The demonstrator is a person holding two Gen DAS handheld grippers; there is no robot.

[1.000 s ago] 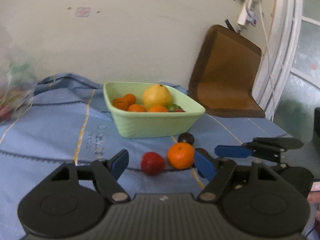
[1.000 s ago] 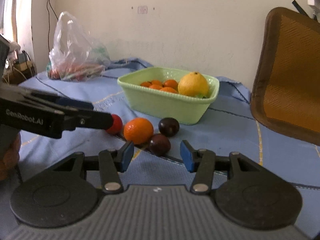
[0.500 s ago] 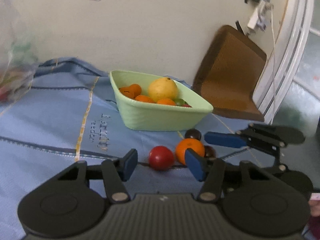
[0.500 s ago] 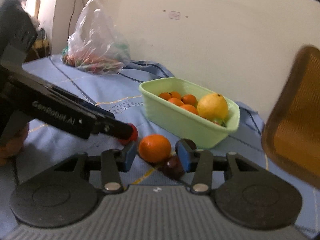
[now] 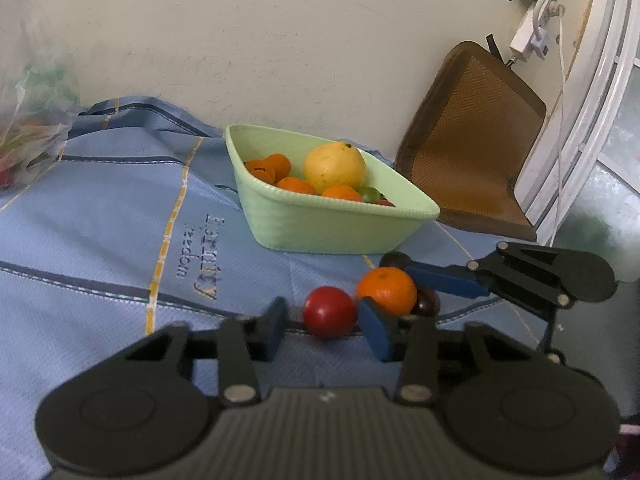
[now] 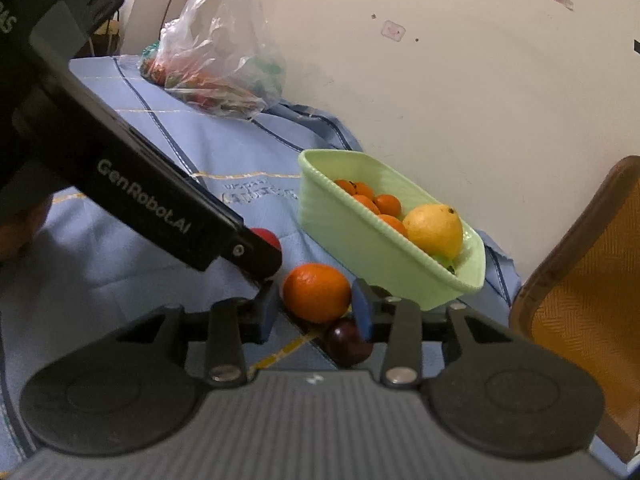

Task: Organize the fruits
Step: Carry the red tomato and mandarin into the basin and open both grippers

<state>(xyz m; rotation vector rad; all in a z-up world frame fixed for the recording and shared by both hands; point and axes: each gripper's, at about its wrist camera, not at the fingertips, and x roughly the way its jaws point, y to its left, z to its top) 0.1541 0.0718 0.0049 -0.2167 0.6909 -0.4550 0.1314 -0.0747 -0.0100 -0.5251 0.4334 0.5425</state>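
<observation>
A pale green basket (image 5: pixel 320 232) on the blue cloth holds several small oranges and a yellow fruit (image 5: pixel 334 165). In front of it lie a red tomato (image 5: pixel 329 311), an orange (image 5: pixel 386 290) and two dark plums (image 5: pixel 427 302). My left gripper (image 5: pixel 325 327) is open, its fingers either side of the tomato. My right gripper (image 6: pixel 316 310) is open around the orange (image 6: pixel 317 292), with a plum (image 6: pixel 347 345) just below its right finger. The basket also shows in the right wrist view (image 6: pixel 360 248).
A clear plastic bag of produce (image 6: pixel 216 68) lies at the far left of the cloth. A brown woven chair (image 5: pixel 472 140) stands to the right by the wall. The left gripper's body (image 6: pixel 132 196) crosses the right wrist view.
Both grippers have moved forward and lower. The left one now brackets the tomato and the right one brackets the orange. Both sets of jaws have narrowed slightly.
</observation>
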